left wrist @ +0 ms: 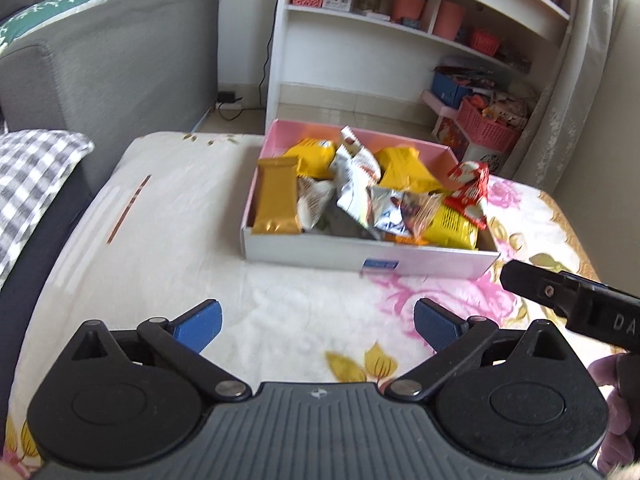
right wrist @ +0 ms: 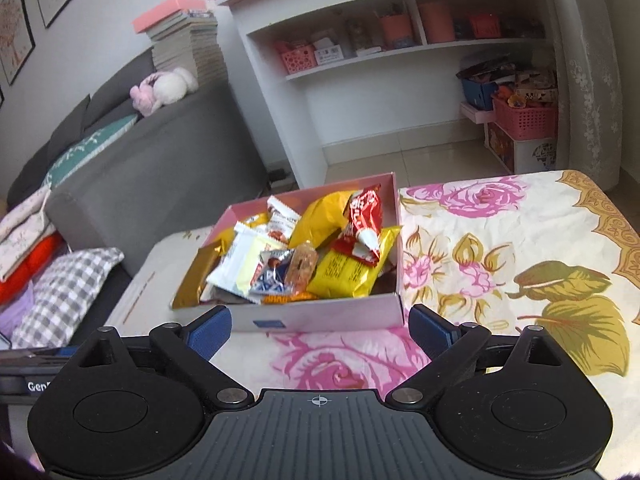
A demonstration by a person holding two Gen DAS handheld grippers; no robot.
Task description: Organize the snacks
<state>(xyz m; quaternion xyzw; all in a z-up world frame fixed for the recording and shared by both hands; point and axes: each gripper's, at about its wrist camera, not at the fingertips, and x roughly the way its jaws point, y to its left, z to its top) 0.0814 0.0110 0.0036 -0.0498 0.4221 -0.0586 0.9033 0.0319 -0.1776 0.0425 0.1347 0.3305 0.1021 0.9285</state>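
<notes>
A pink and white cardboard box [left wrist: 312, 254] stands on the floral cloth and holds several snack packs: a gold bar [left wrist: 277, 196], yellow bags [left wrist: 454, 226], silver packs [left wrist: 360, 184] and a red pack [left wrist: 470, 190]. The box shows in the right wrist view too [right wrist: 320, 314], with the red pack [right wrist: 362, 216] on top. My left gripper [left wrist: 318, 328] is open and empty, a short way in front of the box. My right gripper [right wrist: 320, 332] is open and empty, just before the box's near wall. Part of the other gripper's body [left wrist: 568, 300] shows at the right of the left wrist view.
A grey sofa [left wrist: 108, 64] with cushions stands to the left. A white bookshelf [left wrist: 400, 28] and pink baskets [left wrist: 486, 126] stand behind the table. A checked pillow [right wrist: 68, 292] lies at the left. The floral cloth [right wrist: 500, 264] stretches to the right of the box.
</notes>
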